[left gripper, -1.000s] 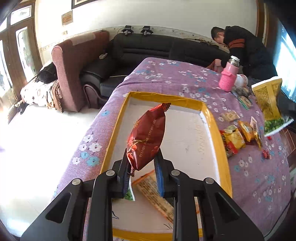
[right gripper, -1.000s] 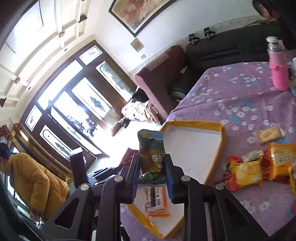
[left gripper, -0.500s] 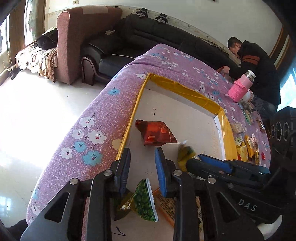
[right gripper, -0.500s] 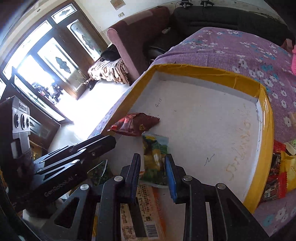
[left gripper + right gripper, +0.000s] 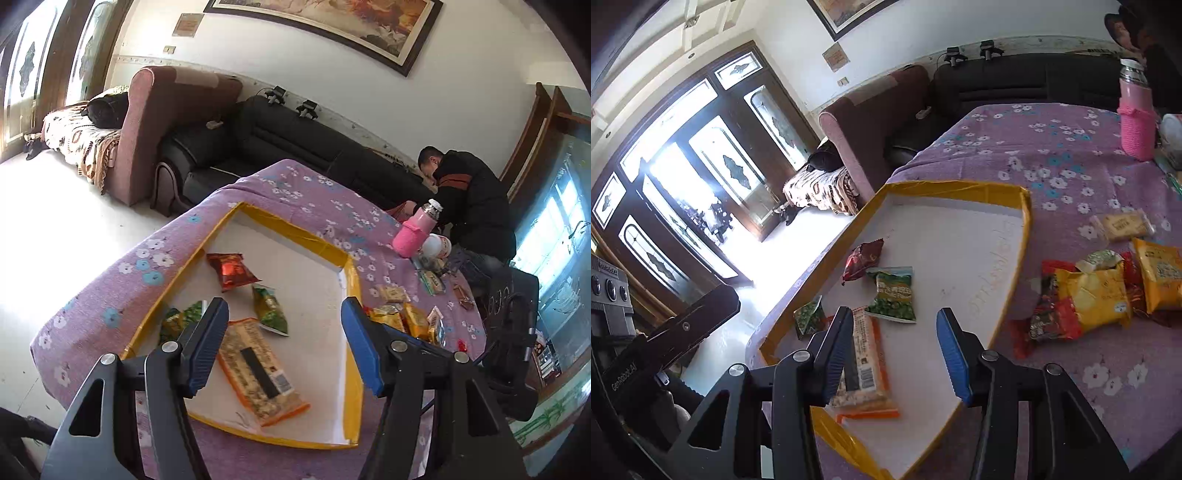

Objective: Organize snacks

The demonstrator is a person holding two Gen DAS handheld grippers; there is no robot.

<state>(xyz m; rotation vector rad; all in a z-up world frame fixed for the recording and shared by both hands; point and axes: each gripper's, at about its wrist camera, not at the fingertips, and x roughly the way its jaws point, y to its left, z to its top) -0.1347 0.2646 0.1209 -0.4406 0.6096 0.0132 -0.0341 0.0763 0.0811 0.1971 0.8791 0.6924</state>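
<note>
Four snack packets in one tray, both claws released, just opening.

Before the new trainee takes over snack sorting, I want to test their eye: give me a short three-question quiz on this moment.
1. How many snack packs lie inside the yellow-rimmed tray?
2. True or false: the left gripper holds the red pack.
3. Where is the yellow pack? A) in the tray B) on the purple cloth beside the tray C) in the right gripper

Key: 1. Four: the red pack, two green packs, one long orange-edged pack. 2. False: its jaws have just been opening, nothing between them. 3. B
</note>
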